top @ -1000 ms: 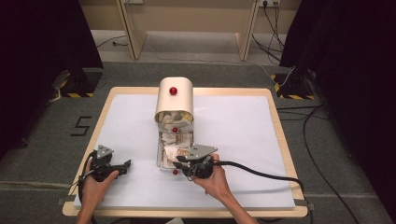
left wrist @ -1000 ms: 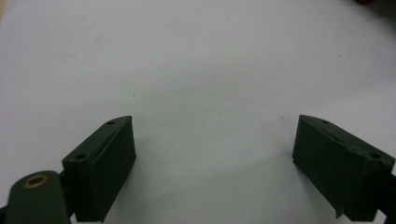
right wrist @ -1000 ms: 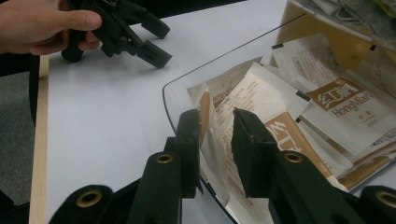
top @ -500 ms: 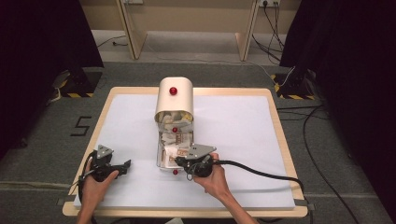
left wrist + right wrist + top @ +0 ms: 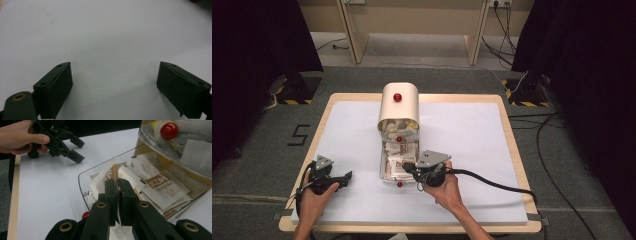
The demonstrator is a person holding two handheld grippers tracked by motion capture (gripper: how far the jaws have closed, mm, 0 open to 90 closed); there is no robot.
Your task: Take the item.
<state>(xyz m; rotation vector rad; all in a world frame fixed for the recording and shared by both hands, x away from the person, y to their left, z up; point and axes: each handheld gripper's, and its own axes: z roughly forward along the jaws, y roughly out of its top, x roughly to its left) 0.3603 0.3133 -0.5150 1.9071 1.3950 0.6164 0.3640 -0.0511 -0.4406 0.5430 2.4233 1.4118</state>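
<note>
A cream box with a rounded top (image 5: 398, 107) stands mid-table, and a clear tray (image 5: 383, 167) full of paper tea sachets lies open in front of it. My right gripper (image 5: 405, 166) reaches into the tray from the right. In the right gripper view the right gripper (image 5: 117, 182) is shut on a white sachet with a brown stripe (image 5: 108, 174), whose edge pokes up past the fingertips. The left gripper (image 5: 346, 177) rests on the white table left of the tray. Its jaws stand wide apart in the left gripper view, and the left gripper (image 5: 115, 75) holds nothing.
The white table cover (image 5: 472, 135) spreads inside a wooden rim (image 5: 512, 145). A red knob (image 5: 398, 97) sits on the box front and another red knob (image 5: 400, 184) on the tray's near end. A black cable (image 5: 492, 180) trails right from my right gripper.
</note>
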